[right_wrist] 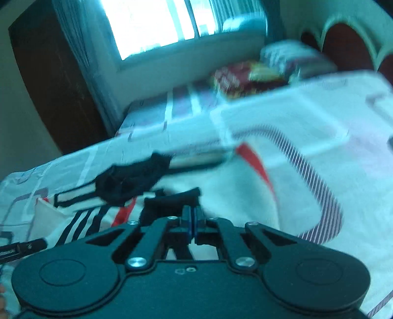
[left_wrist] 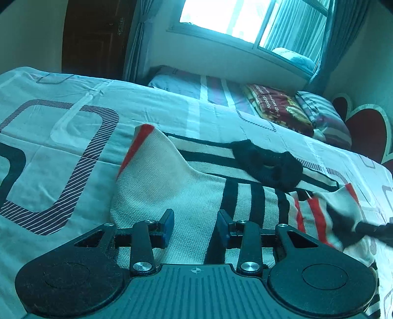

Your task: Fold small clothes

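Note:
A small cream knit sweater [left_wrist: 172, 186] with black stripes, red trim and a black collar [left_wrist: 270, 164] lies on the bed. My left gripper [left_wrist: 195, 227] is open just above its cream body, holding nothing. My right gripper [right_wrist: 192, 216] is shut on a black-edged part of the sweater [right_wrist: 172, 203] and holds it lifted; the view is blurred. The right gripper's tip [left_wrist: 375, 230] shows in the left wrist view at the far right, with a red-striped fold [left_wrist: 319, 216] raised there. The collar [right_wrist: 127, 179] also shows in the right wrist view.
The bed has a white sheet with dark striped loop patterns [left_wrist: 61, 159]. A folded red blanket [left_wrist: 277, 110] and a pillow [left_wrist: 324, 117] lie toward the headboard [left_wrist: 368, 132]. A window [left_wrist: 233, 19] with curtains and a dark wardrobe [left_wrist: 95, 36] stand beyond the bed.

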A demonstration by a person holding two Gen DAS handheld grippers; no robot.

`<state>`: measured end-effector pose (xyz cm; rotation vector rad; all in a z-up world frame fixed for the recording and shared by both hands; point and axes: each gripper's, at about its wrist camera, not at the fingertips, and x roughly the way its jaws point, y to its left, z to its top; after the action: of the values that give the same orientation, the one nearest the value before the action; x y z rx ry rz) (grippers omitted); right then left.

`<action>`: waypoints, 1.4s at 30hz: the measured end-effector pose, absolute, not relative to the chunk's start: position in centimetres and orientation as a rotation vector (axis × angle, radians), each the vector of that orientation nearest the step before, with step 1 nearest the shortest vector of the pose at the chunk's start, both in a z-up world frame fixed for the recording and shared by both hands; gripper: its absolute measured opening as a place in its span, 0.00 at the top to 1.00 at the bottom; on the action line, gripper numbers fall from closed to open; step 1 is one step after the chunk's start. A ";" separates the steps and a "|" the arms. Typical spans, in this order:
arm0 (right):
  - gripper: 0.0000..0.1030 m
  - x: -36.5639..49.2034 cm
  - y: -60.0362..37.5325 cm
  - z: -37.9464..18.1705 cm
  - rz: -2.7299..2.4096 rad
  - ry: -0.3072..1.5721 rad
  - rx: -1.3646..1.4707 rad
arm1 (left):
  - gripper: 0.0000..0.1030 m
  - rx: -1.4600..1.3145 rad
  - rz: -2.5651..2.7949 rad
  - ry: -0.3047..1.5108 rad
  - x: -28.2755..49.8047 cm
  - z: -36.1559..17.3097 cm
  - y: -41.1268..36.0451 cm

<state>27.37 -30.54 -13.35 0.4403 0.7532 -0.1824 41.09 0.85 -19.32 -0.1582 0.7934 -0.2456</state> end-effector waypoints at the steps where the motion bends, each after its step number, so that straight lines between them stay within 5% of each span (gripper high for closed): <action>1: 0.61 27.2 -30.8 -14.0 -0.179 0.771 0.472 | 0.63 -0.156 -0.246 0.793 41.0 -19.4 0.9; 2: 0.54 27.1 -30.7 -14.5 -0.177 0.789 0.477 | 0.63 -0.155 -0.244 0.793 41.0 -19.4 0.9; 6: 0.55 26.6 -29.9 -16.1 -0.177 0.810 0.503 | 0.63 -0.151 -0.236 0.793 41.0 -19.6 1.1; 10: 0.78 27.3 -28.8 -16.1 -0.165 0.787 0.497 | 0.63 -0.151 -0.229 0.793 41.0 -19.8 1.1; 11: 0.95 27.6 -28.9 -16.1 -0.153 0.783 0.529 | 0.63 -0.151 -0.228 0.792 41.0 -19.8 1.1; 18: 0.96 27.9 -28.0 -13.1 -0.147 0.662 0.423 | 0.63 -0.167 -0.213 0.784 41.3 -19.6 1.5; 19: 0.95 28.0 -28.5 -12.8 -0.128 0.682 0.445 | 0.63 -0.171 -0.211 0.786 41.3 -19.7 1.6; 20: 0.87 28.1 -29.1 -12.9 -0.122 0.710 0.476 | 0.63 -0.172 -0.209 0.786 41.3 -19.8 1.6; 21: 0.68 27.9 -29.6 -13.2 -0.125 0.732 0.505 | 0.63 -0.170 -0.209 0.786 41.3 -19.9 1.5; 23: 0.54 27.3 -30.1 -13.9 -0.135 0.759 0.523 | 0.63 -0.168 -0.210 0.787 41.3 -20.0 1.5; 32: 0.53 26.0 -29.8 -16.0 -0.161 0.800 0.590 | 0.63 -0.168 -0.207 0.790 41.3 -20.3 1.7; 34: 0.58 26.7 -29.8 -16.2 -0.173 0.786 0.613 | 0.63 -0.169 -0.203 0.790 41.2 -20.4 1.7; 36: 0.89 27.2 -29.9 -16.4 -0.202 0.772 0.616 | 0.63 -0.165 -0.202 0.787 41.2 -20.4 1.6; 37: 0.95 27.5 -29.9 -16.5 -0.206 0.776 0.616 | 0.63 -0.160 -0.202 0.787 41.2 -20.4 1.6; 42: 0.95 27.3 -28.8 -14.6 -0.195 0.697 0.491 | 0.63 -0.169 -0.191 0.783 41.4 -20.3 1.7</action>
<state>27.30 -28.76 -14.60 0.4906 0.6969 -0.1953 41.42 1.70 -20.32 -0.1694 0.7826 -0.1908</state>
